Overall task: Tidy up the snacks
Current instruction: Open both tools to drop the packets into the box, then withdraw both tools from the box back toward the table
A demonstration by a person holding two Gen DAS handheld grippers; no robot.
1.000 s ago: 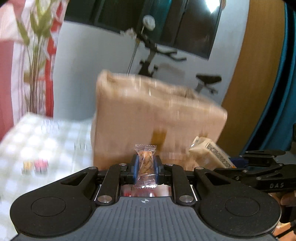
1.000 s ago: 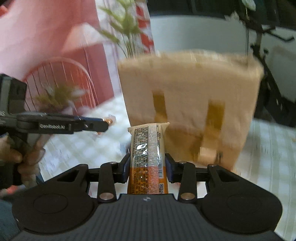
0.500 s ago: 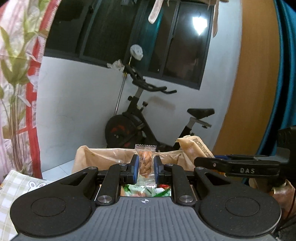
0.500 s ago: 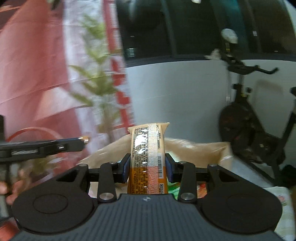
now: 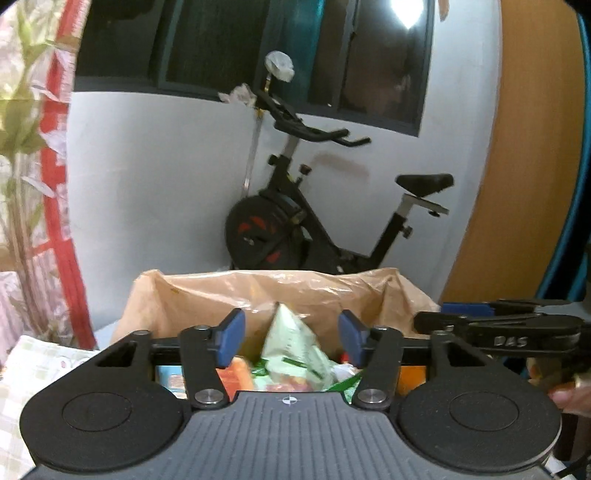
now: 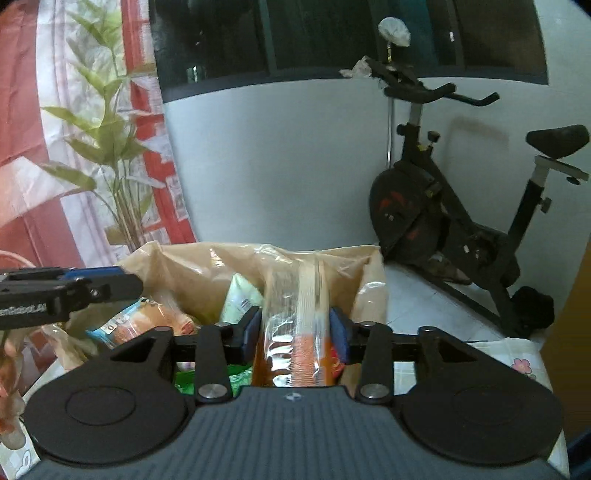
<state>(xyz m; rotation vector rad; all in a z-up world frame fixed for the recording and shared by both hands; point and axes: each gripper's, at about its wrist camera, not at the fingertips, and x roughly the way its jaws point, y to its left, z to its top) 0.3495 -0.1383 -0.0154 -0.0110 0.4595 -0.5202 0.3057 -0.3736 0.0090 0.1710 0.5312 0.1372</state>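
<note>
While "DAS" marks the right gripper (image 5: 517,328), both fingers have just been opening—left gripper (image 5: 291,336) empty, blurred snack bar (image 6: 295,325) loose.

Dim indoor light, with a lamp's glare (image 5: 406,11) reflected in the dark window (image 5: 258,48). Fisheye edges bend. The snack bar (image 6: 295,314) is motion-blurred.

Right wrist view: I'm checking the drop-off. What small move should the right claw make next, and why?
Probably open the right claw a little wider. Its jaws have just been opening, and the snack bar shows blurred between them above the open bag, seemingly slipping but not yet clear. The left claw stands open and empty.
</note>
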